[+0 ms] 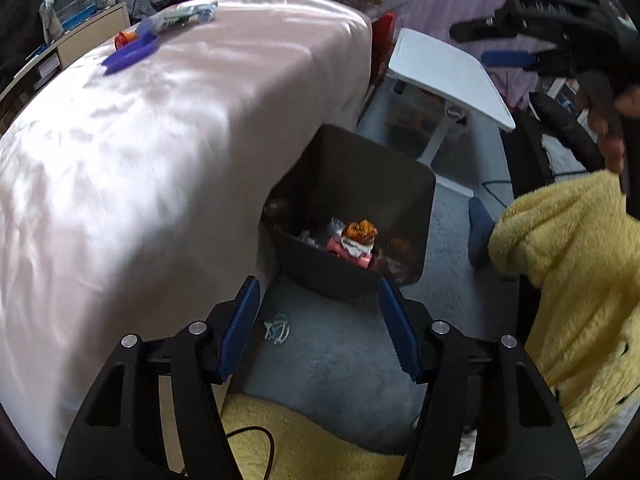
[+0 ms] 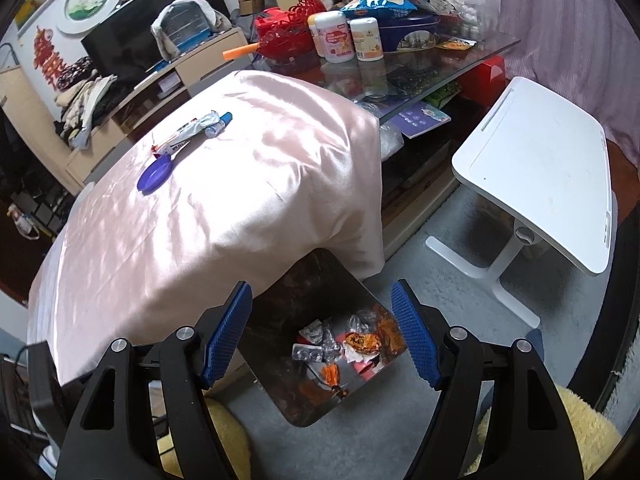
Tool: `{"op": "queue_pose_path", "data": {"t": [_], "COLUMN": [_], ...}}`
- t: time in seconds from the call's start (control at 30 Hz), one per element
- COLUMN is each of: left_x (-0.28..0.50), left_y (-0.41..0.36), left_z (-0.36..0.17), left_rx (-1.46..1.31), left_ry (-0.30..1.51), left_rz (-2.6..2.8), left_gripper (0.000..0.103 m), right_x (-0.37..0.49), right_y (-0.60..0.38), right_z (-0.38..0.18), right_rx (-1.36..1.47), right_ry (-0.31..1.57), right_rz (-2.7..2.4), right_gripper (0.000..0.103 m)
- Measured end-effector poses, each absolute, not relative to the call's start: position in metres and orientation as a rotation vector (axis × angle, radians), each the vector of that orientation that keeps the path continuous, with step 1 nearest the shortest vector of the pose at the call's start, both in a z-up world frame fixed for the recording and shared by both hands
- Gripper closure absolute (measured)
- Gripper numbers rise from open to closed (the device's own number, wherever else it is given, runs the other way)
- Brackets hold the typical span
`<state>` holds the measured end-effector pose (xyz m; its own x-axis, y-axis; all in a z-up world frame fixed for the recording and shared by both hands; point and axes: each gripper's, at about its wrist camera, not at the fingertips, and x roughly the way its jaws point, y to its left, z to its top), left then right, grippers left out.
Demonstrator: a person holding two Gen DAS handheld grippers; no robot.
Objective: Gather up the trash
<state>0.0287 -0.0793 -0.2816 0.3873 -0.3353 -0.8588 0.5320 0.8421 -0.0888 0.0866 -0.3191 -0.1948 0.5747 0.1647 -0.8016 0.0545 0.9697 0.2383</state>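
Note:
A dark square trash bin (image 1: 408, 200) (image 2: 280, 304) stands on the grey carpet beside a table under a pink cloth (image 1: 160, 120) (image 2: 224, 184). Wrappers and a blister pack (image 2: 340, 348) lie in it. On the cloth lie a crumpled wrapper with a blue pen (image 2: 196, 130) (image 1: 184, 16) and a purple lid (image 2: 155, 174) (image 1: 130, 54). My left gripper (image 1: 316, 320) is open and empty, low before the bin. My right gripper (image 2: 322, 332) is open and empty above the bin; it also shows at the left wrist view's upper right (image 1: 516, 40).
A white folding table (image 2: 540, 168) (image 1: 444, 76) stands right of the bin. A cluttered glass coffee table (image 2: 440, 56) is behind. A small white scrap (image 1: 277, 330) lies on the carpet near my left gripper. Yellow fleece (image 1: 572, 264) fills the right side.

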Motion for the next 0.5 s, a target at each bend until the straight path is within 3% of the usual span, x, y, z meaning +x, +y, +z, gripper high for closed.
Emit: {"op": "queue_pose_path", "data": {"t": [0.17, 0.5], "left_x": [0.015, 0.016], "left_y": [-0.079, -0.112], "left_z": [-0.336, -0.445], "left_rx": [0.326, 0.696], "left_ry": [1.032, 1.001], "left_rz": [-0.592, -0.696], "left_gripper": [0.057, 0.056], "right_x": [0.089, 0.091], "right_y": [-0.319, -0.330], "right_z": [-0.208, -0.226], "right_rx": [0.247, 0.284], "right_ry": [0.983, 0.991], "right_rz": [0.055, 0.032], "right_gripper": [0.030, 0.030]}}
